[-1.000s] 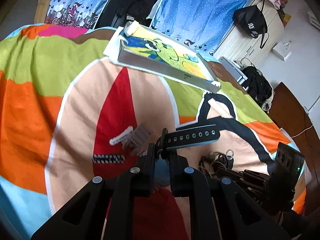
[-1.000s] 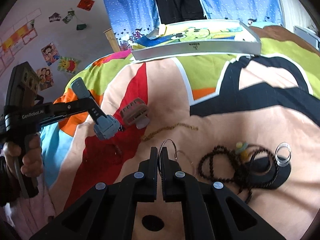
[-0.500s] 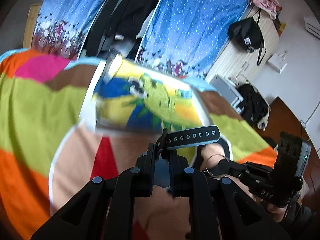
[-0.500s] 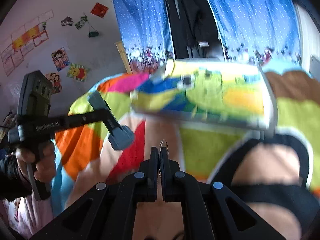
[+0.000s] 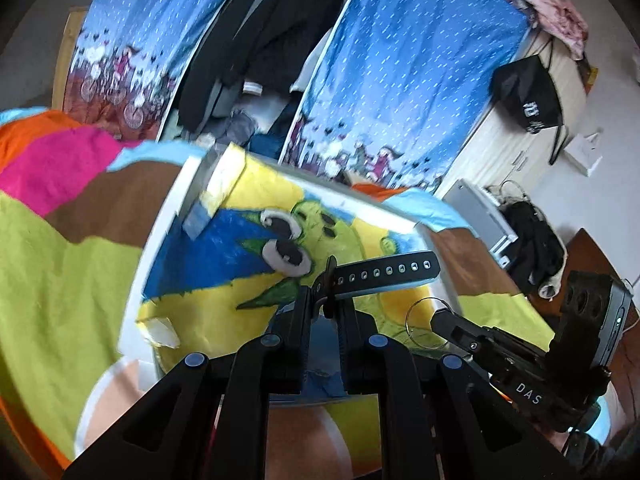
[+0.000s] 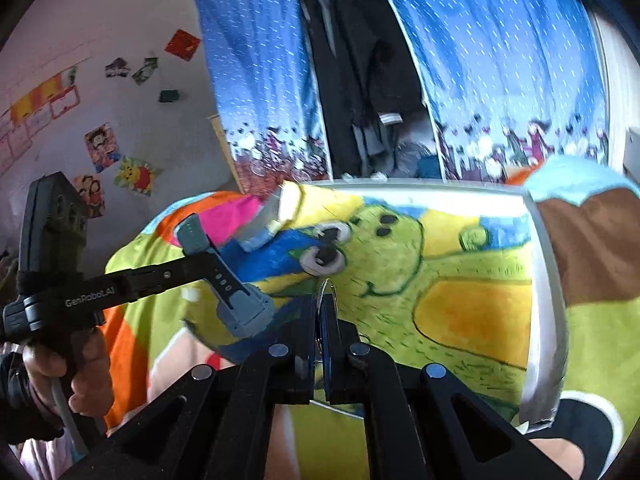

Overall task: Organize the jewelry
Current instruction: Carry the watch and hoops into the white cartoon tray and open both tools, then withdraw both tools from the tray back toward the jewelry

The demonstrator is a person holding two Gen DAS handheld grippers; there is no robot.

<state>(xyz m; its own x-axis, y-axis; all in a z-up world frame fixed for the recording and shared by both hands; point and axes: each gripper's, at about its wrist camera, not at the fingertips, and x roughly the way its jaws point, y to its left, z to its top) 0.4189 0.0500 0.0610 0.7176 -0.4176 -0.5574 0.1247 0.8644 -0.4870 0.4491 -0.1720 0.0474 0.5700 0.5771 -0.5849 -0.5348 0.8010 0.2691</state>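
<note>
My left gripper (image 5: 326, 300) is shut on a black watch strap (image 5: 384, 272) with a row of holes, which sticks out to the right. It hangs over a white-rimmed tray (image 5: 160, 248) lined with a green cartoon picture. In the right wrist view the same watch (image 6: 240, 308) looks grey-blue and hangs from the left gripper (image 6: 208, 264) at the tray's left end. My right gripper (image 6: 322, 308) is shut on a thin metal hoop (image 6: 326, 286), seen edge-on above the tray (image 6: 548, 300). From the left wrist view the hoop (image 5: 408, 320) shows as a ring at the right gripper (image 5: 438, 316).
The tray lies on a colourful bedspread (image 5: 60, 280). Blue curtains (image 5: 380, 100) and dark hanging clothes (image 5: 272, 40) stand behind it. A white cabinet with a black bag (image 5: 528, 96) is at the right. A person's hand (image 6: 80, 368) holds the left gripper's handle.
Both grippers have risen from low over the bedspread and moved forward over the tray, carrying the watch and the hoop. The loose jewelry on the bedspread has left view.
</note>
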